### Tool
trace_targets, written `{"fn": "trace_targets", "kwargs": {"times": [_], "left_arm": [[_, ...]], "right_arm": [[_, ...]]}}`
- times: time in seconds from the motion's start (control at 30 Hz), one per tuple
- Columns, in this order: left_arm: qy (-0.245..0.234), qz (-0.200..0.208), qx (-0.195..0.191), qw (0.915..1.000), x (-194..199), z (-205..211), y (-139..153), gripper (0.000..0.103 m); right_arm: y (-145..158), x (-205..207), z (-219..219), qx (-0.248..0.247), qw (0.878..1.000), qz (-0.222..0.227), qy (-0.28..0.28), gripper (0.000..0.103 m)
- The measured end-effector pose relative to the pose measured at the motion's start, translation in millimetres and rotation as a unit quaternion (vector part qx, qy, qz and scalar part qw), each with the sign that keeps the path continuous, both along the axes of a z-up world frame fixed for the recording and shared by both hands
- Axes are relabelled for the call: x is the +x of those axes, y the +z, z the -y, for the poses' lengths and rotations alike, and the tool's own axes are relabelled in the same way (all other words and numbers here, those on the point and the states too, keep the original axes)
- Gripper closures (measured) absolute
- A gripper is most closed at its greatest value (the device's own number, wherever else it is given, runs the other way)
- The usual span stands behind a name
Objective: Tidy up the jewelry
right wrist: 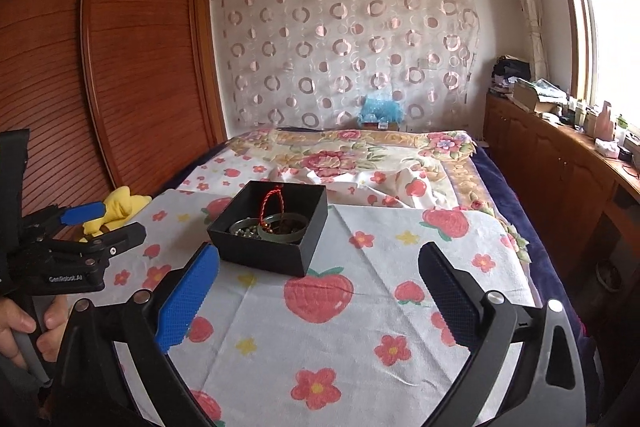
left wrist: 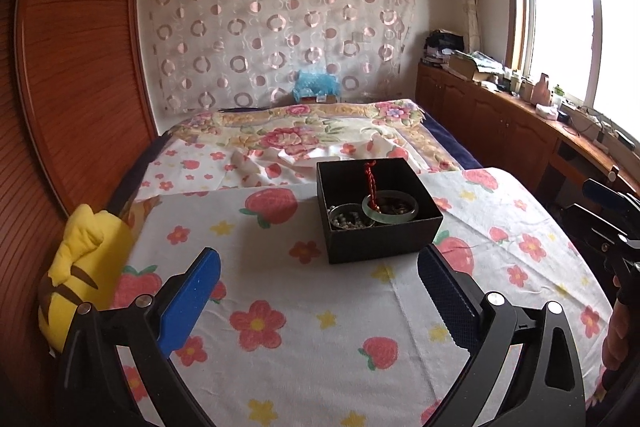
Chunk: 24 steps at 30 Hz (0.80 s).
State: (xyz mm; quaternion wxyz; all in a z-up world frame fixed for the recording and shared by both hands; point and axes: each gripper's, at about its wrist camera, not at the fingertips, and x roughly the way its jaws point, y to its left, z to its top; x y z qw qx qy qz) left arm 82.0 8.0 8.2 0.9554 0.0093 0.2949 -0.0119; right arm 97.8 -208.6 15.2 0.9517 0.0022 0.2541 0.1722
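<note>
An open black box point(left wrist: 376, 227) point(right wrist: 268, 239) sits on the flowered cloth point(left wrist: 280, 307) point(right wrist: 360, 327). Inside it lie a pale green bangle point(left wrist: 390, 207) point(right wrist: 285, 229), a red cord bracelet point(left wrist: 371, 183) point(right wrist: 270, 203) propped against the wall, and dark beads point(left wrist: 348, 221) point(right wrist: 244, 229). My left gripper point(left wrist: 320, 267) hovers just in front of the box, open and empty. My right gripper point(right wrist: 318, 263) is held low over the cloth to the front right of the box, also open and empty. Each gripper shows at the edge of the other's view.
A yellow plush toy point(left wrist: 80, 267) point(right wrist: 116, 209) lies at the cloth's left edge beside the wooden wardrobe point(left wrist: 72, 67). Behind the box the bed carries a rumpled floral blanket point(left wrist: 304, 135). A cluttered wooden counter point(left wrist: 520, 99) runs along the right under the window.
</note>
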Motion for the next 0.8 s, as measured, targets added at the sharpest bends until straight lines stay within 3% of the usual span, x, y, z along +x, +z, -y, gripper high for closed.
{"fn": "trace_targets", "kwargs": {"times": [0.8], "left_arm": [[-0.005, 0.004, -0.003, 1.0000, -8.0, 5.6, 5.8, 0.008]], "right_arm": [[-1.2, 0.4, 2.1, 0.000, 1.000, 0.000, -0.004, 0.003]]}}
